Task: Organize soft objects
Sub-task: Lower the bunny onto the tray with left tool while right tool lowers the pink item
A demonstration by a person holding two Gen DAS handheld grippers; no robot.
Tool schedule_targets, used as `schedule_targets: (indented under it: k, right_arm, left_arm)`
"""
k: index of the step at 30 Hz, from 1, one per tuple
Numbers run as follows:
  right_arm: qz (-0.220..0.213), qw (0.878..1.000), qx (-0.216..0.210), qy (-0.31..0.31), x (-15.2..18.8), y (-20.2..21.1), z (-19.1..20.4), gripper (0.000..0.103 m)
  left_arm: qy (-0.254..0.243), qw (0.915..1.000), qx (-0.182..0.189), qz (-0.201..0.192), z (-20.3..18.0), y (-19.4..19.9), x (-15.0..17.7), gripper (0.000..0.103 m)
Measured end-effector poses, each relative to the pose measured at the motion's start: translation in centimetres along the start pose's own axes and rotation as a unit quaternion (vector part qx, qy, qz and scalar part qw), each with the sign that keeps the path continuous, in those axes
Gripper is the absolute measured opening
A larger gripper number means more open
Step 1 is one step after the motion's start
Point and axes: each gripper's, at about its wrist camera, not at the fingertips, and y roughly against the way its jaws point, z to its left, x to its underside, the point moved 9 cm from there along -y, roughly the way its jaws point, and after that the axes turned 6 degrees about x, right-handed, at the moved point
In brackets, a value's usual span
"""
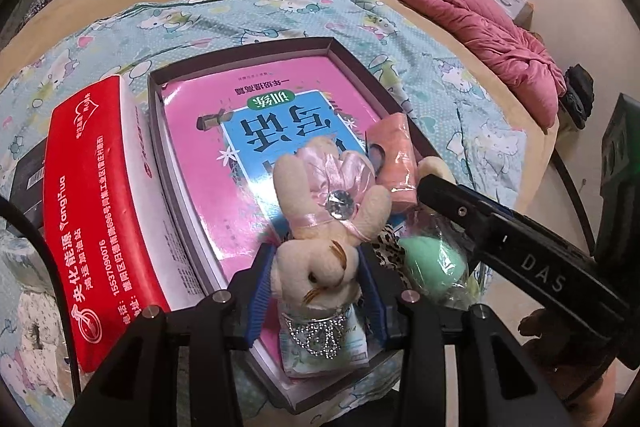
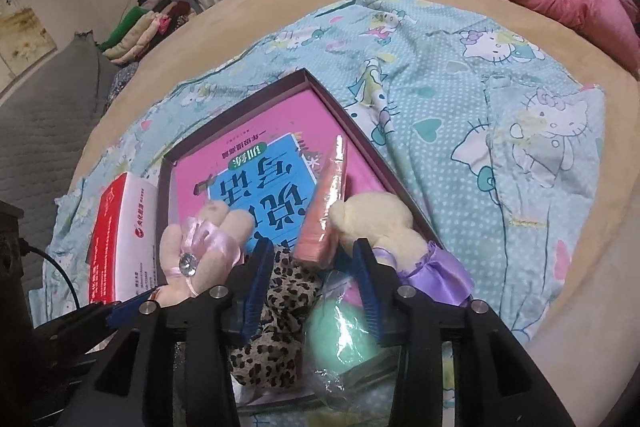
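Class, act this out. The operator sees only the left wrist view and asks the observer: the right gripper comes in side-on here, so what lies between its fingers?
Observer: A leopard cloth lies between the right gripper's fingers. The jaws stand open and do not press on it.
Operator: What is the cream plush behind that gripper?
Observer: A cream toy with a purple ribbon, at the right rim of the box.
Operator: And the green ball?
Observer: The green ball, in clear wrap, lies beside the cloth and partly under the gripper's right-hand finger.
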Motion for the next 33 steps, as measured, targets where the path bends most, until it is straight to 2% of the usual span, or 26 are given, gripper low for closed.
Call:
schedule_targets:
  k: [4,8,18,24,29,33]
  right_arm:
    - [-0.005,1.0,0.005,0.001,-0.2,0.5,0.0,0.049]
    - [-0.012,1.0,0.017,0.0,-0.6,1.1,-0.5,0.058]
    - [-0.041,0.998,0.033,-0.023,-1.7,3.2,-1.6,0.063]
    - [-0.036,0.998,0.043,-0.029,-1.5,3.4,-1.4,0.072]
    - [-0.029,0.998,0.053,-0.034,-1.2,3.5,-1.4,0.074]
    - [-0.035,0.996,0.071,-0.03,-1.2,4.0,-1.5,0.076]
  left_arm:
    - [0.004,1.0,0.005,-0.001,0.0,0.1,0.0,0.042]
    - [0.01,0.9999,0.012,-0.002,0.0,0.2,0.0,0.044]
    - [-0.001,1.0,-0.001,-0.006,-0.3,0.5,0.3,0.045]
    - [-0.005,0.9999,-0.005,-0.008,0.0,1.4,0.3,0.052]
    - [0.005,0.9999,0.006,-0.014,0.3,2.4,0.3,0.059]
    - [0.007,0.9997,0.015,-0.018,0.1,3.0,0.3,0.06]
